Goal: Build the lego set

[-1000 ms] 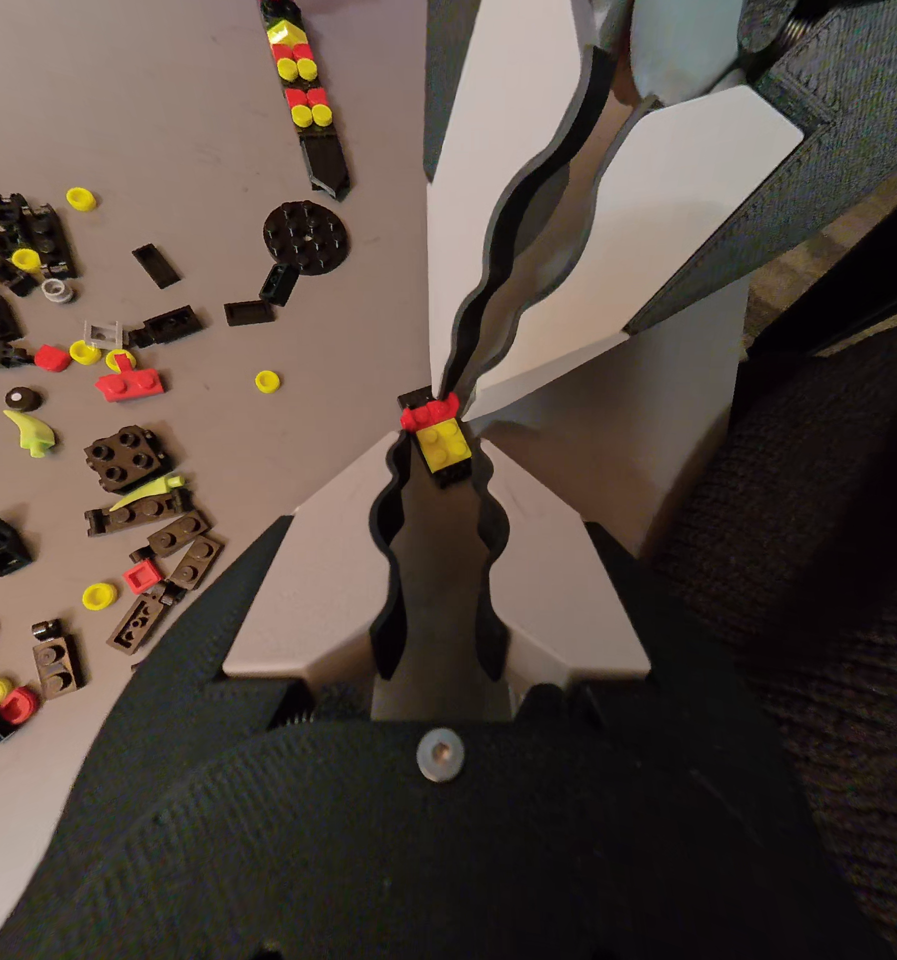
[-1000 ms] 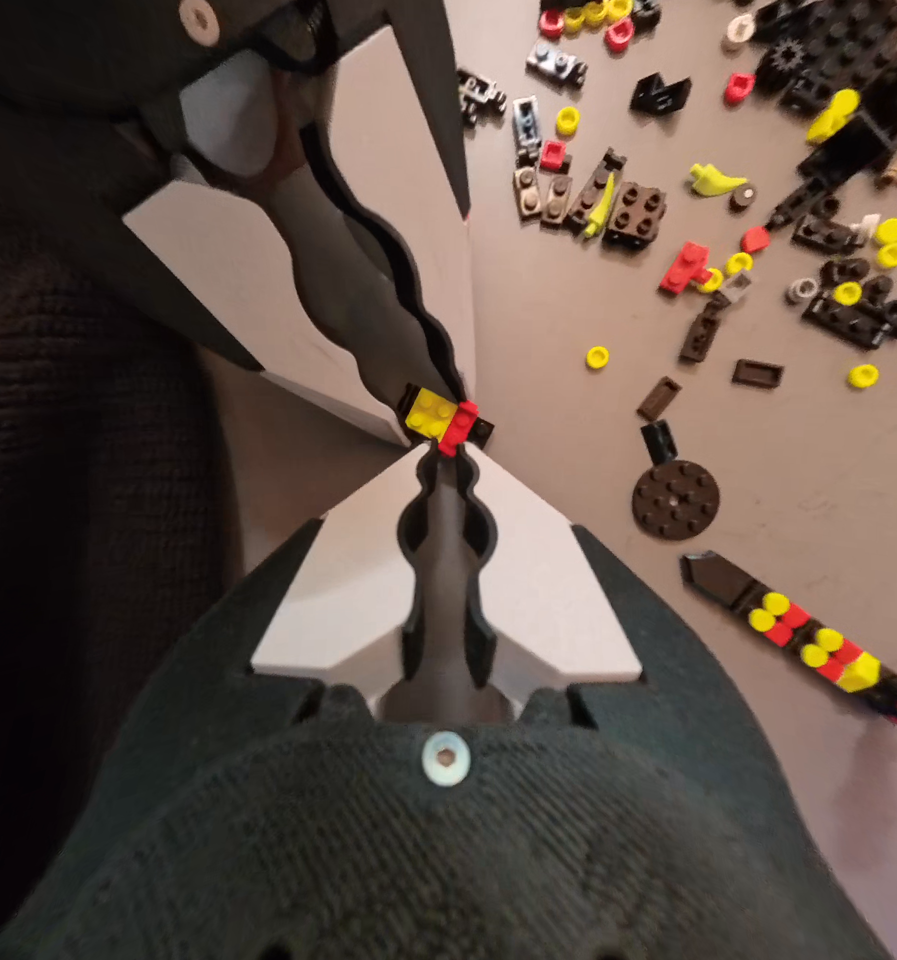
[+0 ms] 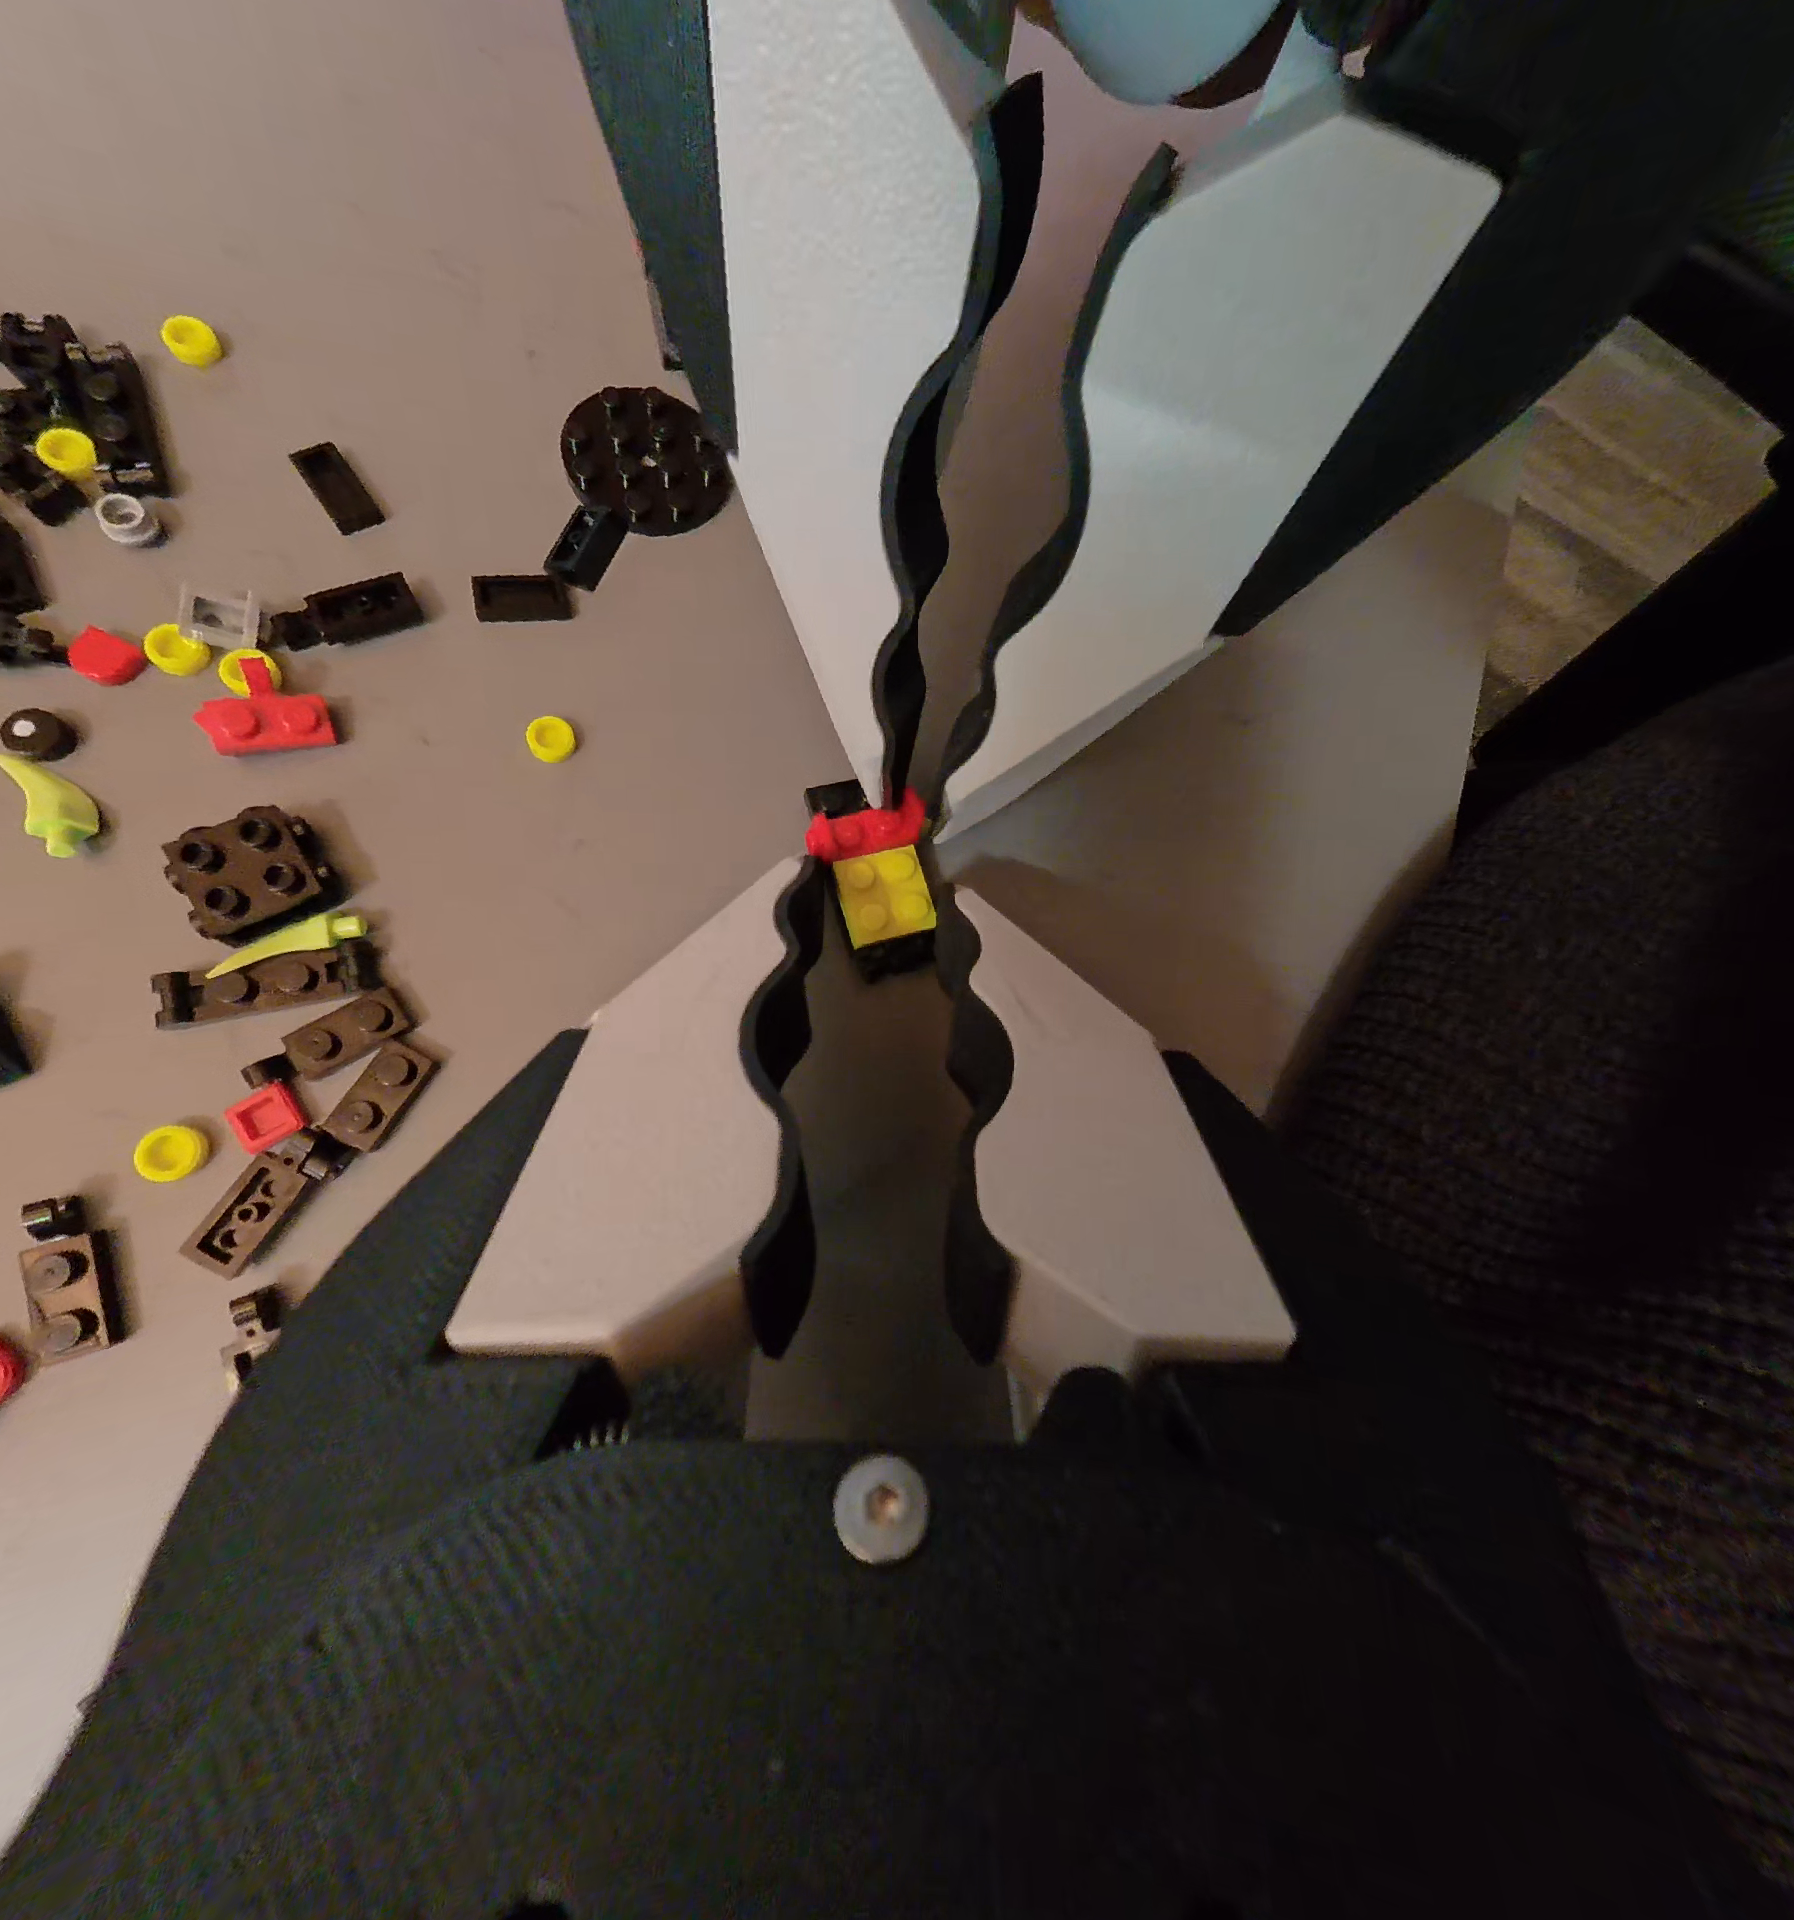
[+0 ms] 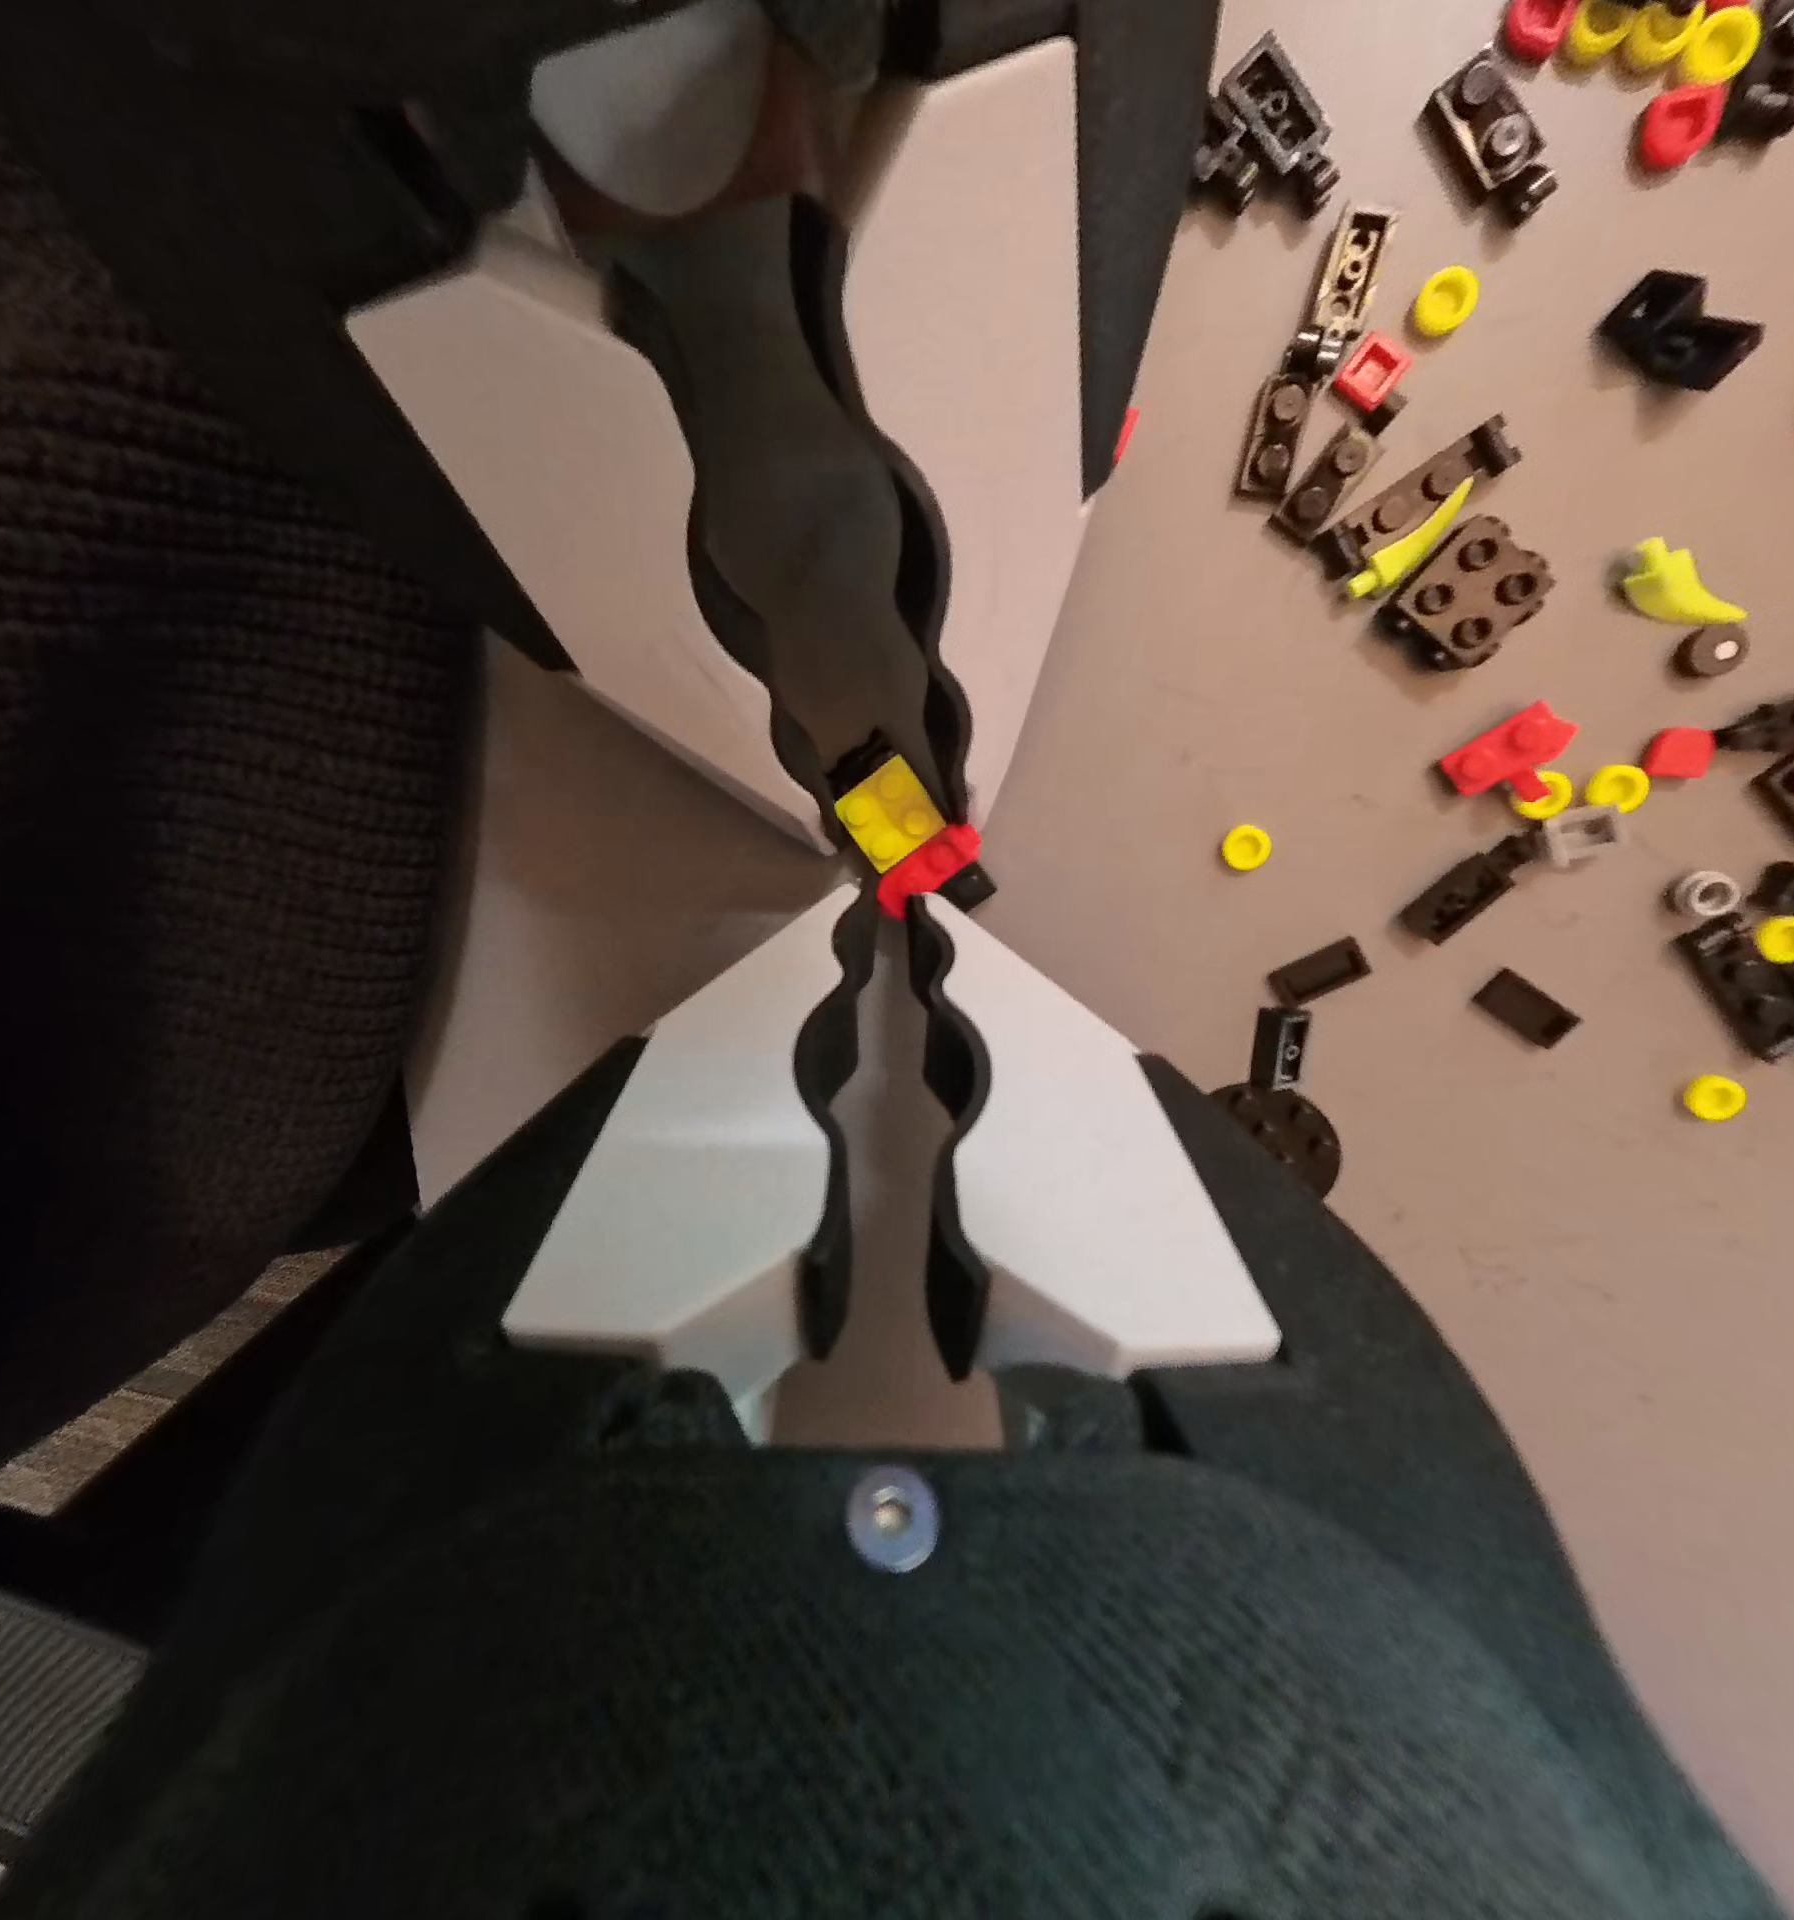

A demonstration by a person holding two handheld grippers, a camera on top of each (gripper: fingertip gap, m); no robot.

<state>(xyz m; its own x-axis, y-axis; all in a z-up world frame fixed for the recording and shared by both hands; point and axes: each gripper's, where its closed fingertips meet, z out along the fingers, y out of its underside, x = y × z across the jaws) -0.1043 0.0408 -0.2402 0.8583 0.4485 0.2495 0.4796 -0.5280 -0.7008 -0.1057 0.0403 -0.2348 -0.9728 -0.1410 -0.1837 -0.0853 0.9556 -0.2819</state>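
Where ridged tongs (image 3: 877, 914) meet: studded brick (image 3: 885, 890).

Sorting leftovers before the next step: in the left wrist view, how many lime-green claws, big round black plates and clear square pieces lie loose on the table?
Lime-green claws: 2
Big round black plate: 1
Clear square piece: 1
Total: 4

Grey-brown tabletop (image 3: 405, 187) beside dark woven fabric (image 3: 1599, 1039).
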